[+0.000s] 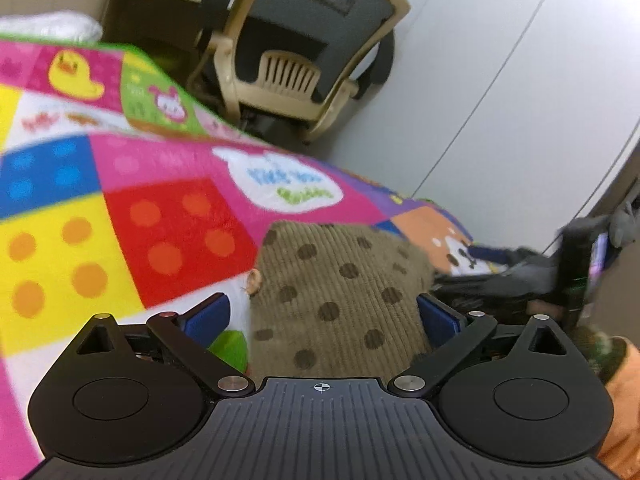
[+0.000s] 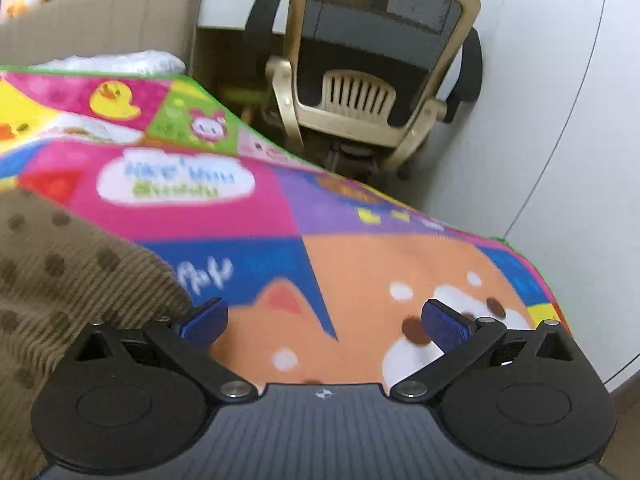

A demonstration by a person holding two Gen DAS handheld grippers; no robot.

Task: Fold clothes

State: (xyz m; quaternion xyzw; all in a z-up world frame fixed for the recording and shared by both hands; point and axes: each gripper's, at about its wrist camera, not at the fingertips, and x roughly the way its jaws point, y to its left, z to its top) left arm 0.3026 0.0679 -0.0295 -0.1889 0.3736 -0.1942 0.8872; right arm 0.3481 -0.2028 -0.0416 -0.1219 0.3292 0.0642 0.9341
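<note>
A brown ribbed garment with dark dots (image 1: pixel 332 288) lies folded on a bright patchwork blanket (image 1: pixel 120 200). My left gripper (image 1: pixel 322 314) hovers over it, open, blue pads wide apart with nothing between them. In the right wrist view the same garment (image 2: pixel 68 280) sits at the left, its edge near the left blue pad (image 2: pixel 206 322). My right gripper (image 2: pixel 326 322) is open over the blanket's orange dog patch (image 2: pixel 360 280), to the right of the garment. The other gripper (image 1: pixel 572 268) shows at the right of the left wrist view.
A beige and grey office chair (image 2: pixel 360 80) stands beyond the blanket's far edge, by a white wall (image 2: pixel 560 80). A cardboard box (image 2: pixel 100 12) and a white pillow (image 2: pixel 116 62) lie at the back left. An orange sleeve (image 1: pixel 620 412) shows at the right.
</note>
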